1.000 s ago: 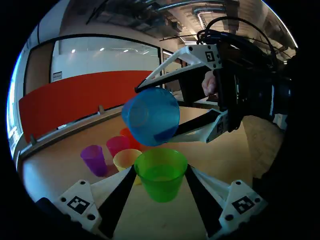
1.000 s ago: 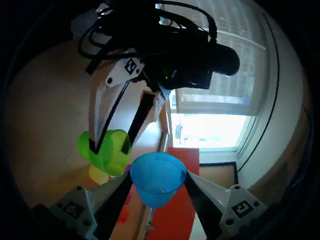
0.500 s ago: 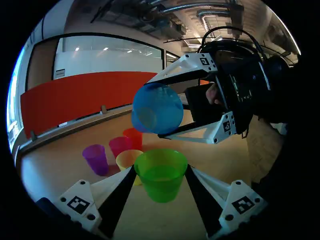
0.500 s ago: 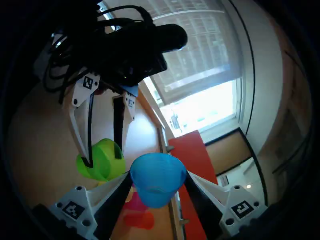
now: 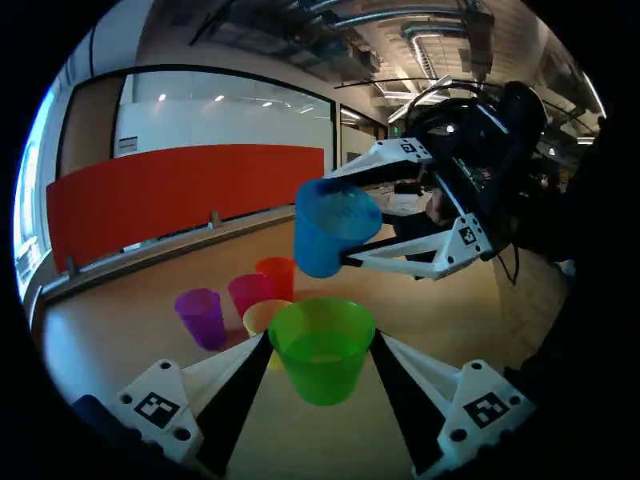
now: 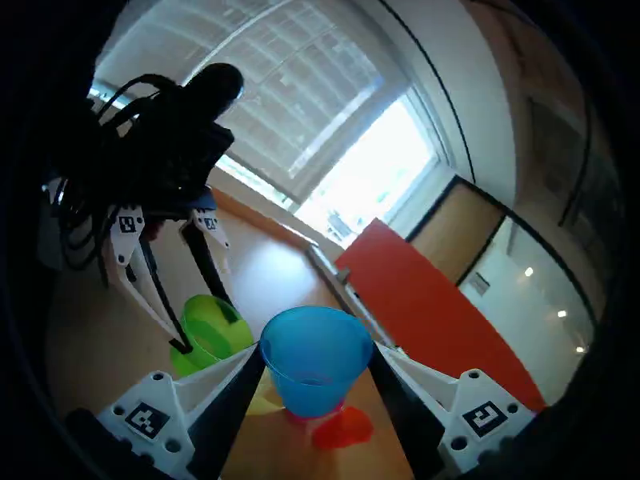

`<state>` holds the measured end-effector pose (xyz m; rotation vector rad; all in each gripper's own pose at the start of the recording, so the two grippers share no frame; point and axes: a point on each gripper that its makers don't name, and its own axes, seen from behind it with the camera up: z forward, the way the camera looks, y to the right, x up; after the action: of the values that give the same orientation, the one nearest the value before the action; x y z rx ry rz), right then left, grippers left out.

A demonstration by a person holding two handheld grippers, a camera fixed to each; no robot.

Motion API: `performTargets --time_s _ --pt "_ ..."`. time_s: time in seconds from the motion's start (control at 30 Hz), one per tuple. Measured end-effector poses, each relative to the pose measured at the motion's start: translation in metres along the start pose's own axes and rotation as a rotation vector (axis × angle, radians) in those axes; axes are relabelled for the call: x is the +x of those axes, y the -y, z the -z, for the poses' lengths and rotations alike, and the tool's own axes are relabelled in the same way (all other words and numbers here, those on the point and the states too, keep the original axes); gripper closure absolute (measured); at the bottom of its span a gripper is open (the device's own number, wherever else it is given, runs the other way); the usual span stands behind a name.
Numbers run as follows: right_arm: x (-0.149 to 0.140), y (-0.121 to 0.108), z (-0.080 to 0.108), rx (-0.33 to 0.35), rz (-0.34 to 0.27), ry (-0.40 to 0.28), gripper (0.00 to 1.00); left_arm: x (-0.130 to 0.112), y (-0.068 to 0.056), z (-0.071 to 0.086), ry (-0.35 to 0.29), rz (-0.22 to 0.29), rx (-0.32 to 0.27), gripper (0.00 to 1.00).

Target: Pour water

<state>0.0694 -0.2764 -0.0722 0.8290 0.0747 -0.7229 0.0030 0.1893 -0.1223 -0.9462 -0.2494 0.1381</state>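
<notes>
Between 2 fingers of left gripper (image 5: 321, 342), green translucent plastic cup (image 5: 322, 360) is gripped upright. Blue translucent plastic cup (image 6: 314, 364) is clamped between 2 fingers of right gripper (image 6: 316, 352), held above and beyond left fingertips, nearly upright. Risk judged: water spilled onto wooden tabletop (image 5: 448, 312) if blue cup is tilted before its lip is brought over green rim.

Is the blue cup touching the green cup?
Apart. In the left gripper view, bare table shows between the blue cup and the green cup.
</notes>
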Motion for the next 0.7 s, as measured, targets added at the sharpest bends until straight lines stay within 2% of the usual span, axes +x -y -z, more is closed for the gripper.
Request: performTargets --time_s 0.27,0.47,0.7 --pt "-0.037 -0.007 0.018 -0.002 -0.237 0.093 0.08 0.002 0.015 0.005 0.007 0.007 0.035 0.13" --pt "-0.059 -0.001 0.028 0.047 -0.41 0.156 0.08 0.001 0.027 0.009 0.018 0.018 0.063 0.13" --pt "-0.071 0.001 0.033 0.086 -0.592 0.19 0.08 0.002 0.04 0.013 0.028 0.013 0.09 0.13"
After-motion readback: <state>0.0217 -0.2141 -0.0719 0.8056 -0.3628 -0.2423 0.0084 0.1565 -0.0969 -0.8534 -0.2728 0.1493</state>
